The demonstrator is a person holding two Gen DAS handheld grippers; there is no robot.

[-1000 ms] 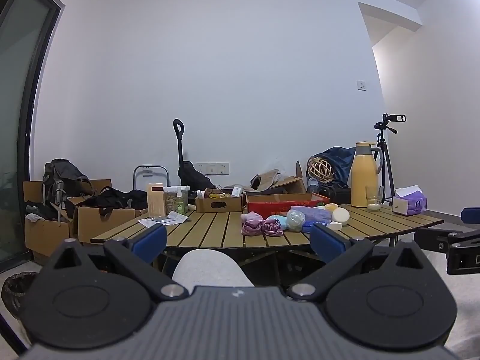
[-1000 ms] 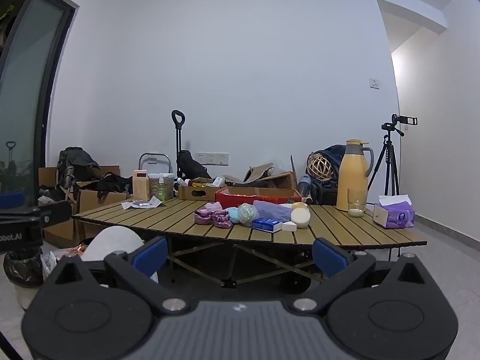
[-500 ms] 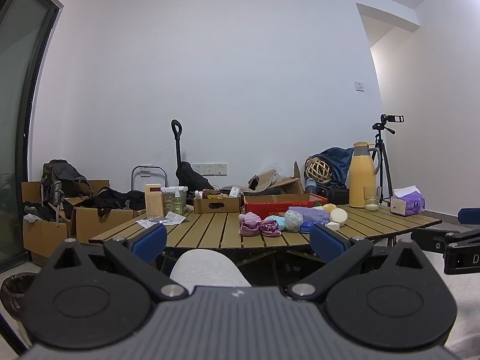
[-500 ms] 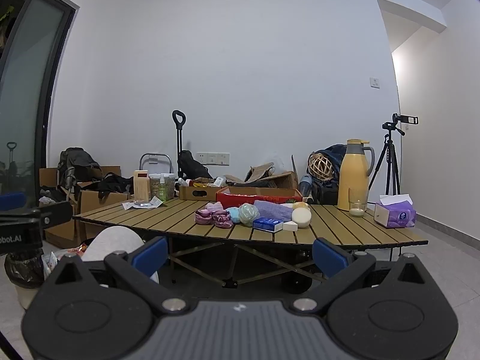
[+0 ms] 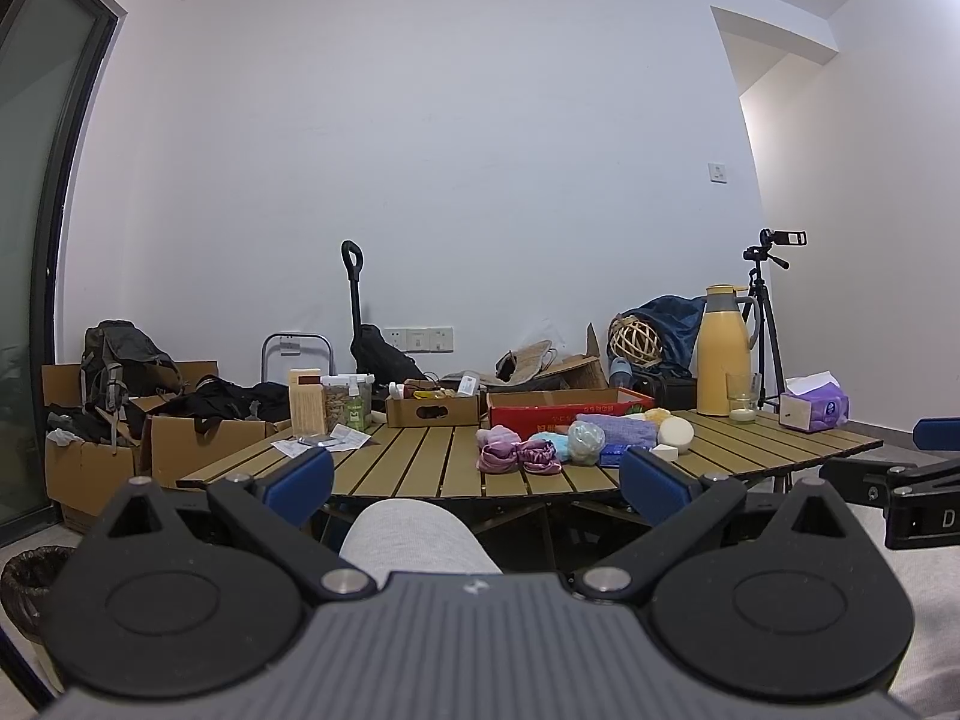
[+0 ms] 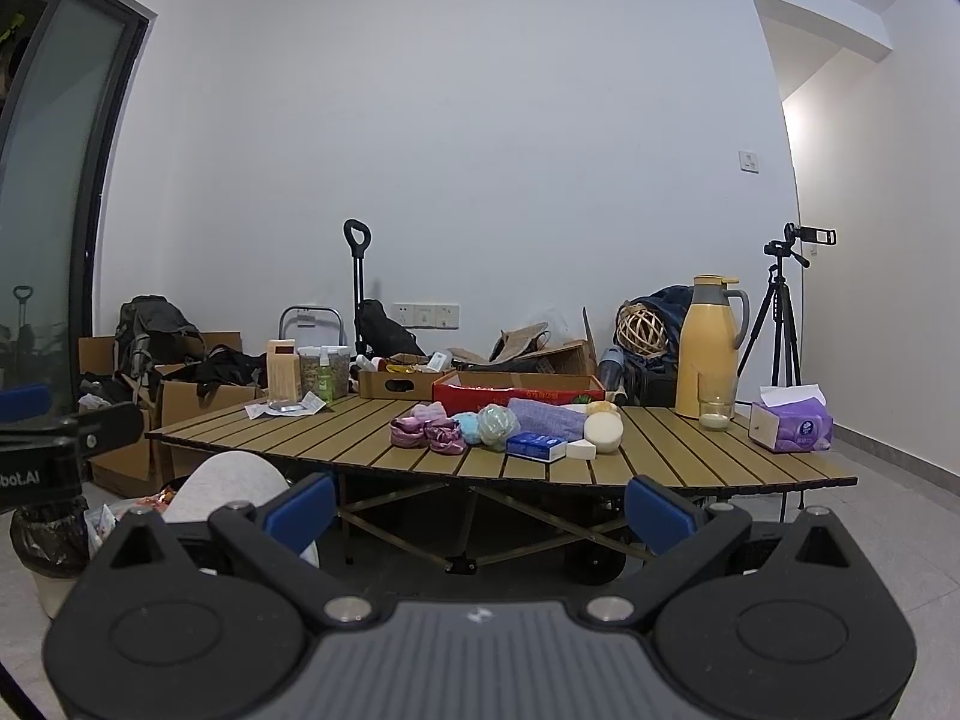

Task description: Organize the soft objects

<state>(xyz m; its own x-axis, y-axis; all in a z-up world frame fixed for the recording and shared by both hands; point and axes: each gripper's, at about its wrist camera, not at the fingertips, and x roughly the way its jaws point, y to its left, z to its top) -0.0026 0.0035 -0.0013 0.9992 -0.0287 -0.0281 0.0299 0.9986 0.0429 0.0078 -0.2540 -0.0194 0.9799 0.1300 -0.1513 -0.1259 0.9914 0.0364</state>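
We find both tools held low before the slatted table (image 6: 690, 456), well short of it. The left gripper (image 5: 477, 483) and the right gripper (image 6: 480, 507) each stand with jaws spread wide and nothing between them. The soft objects (image 6: 480, 429) lie clustered near the table's middle: pink scrunchies (image 6: 427, 435), a purple cloth (image 6: 546, 417) and a round white sponge (image 6: 603, 432), just in front of a red box (image 6: 516, 389).

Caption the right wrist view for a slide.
Open right gripper faces a slatted table holding a cluster of soft objects.
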